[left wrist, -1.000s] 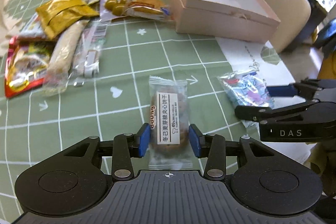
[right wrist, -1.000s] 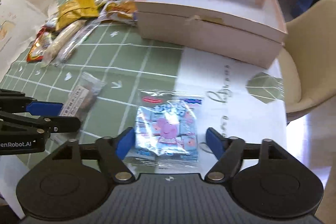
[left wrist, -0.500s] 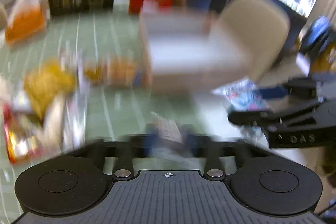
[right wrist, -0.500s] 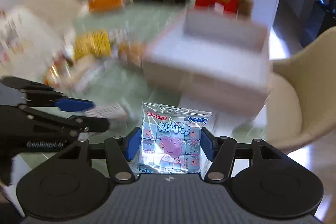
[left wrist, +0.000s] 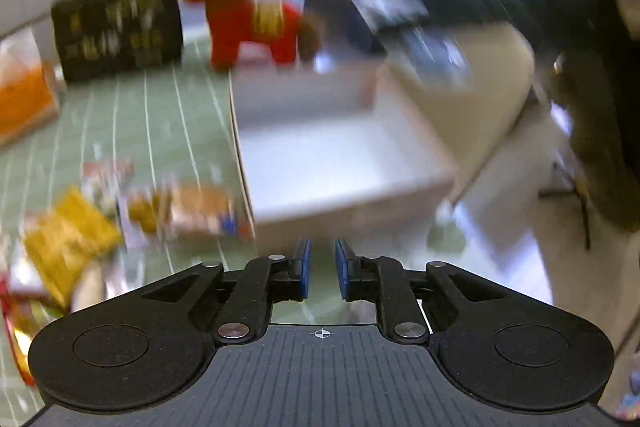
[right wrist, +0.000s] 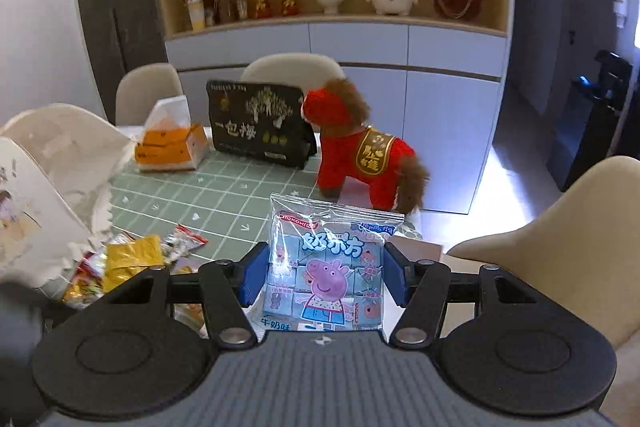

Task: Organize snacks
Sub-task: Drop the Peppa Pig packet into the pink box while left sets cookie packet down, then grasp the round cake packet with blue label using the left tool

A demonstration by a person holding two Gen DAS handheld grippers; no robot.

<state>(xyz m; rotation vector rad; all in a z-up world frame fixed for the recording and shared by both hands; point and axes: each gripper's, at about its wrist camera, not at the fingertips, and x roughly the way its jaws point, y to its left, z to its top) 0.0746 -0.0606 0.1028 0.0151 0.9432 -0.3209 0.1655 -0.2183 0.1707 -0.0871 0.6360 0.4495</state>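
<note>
My right gripper [right wrist: 324, 275] is shut on a clear bag of Peppa Pig milk candy [right wrist: 328, 267]. Both blue pads press its sides and it is held upright, well above the table. In the blurred left wrist view, my left gripper [left wrist: 322, 267] has its jaws shut to a narrow slit. No packet shows between its pads [left wrist: 304, 269]. It hangs just short of the near wall of the open pale box [left wrist: 340, 167]. A corner of that box [right wrist: 416, 251] peeks out behind the candy bag. A pile of loose snack packets [left wrist: 72, 239] lies left of the box.
On the green checked tablecloth [right wrist: 208, 187] stand a red plush horse [right wrist: 360, 155], a black gift bag [right wrist: 260, 123] and an orange tissue box [right wrist: 172, 143] at the far end. Beige chairs [right wrist: 560, 235] ring the table. The snack pile [right wrist: 132, 259] lies at the left.
Both grippers have lifted off the table and tipped up. The right jaws closed on the candy bag and raised it. The left jaws closed, and the biscuit packet between them has dropped out of sight.
</note>
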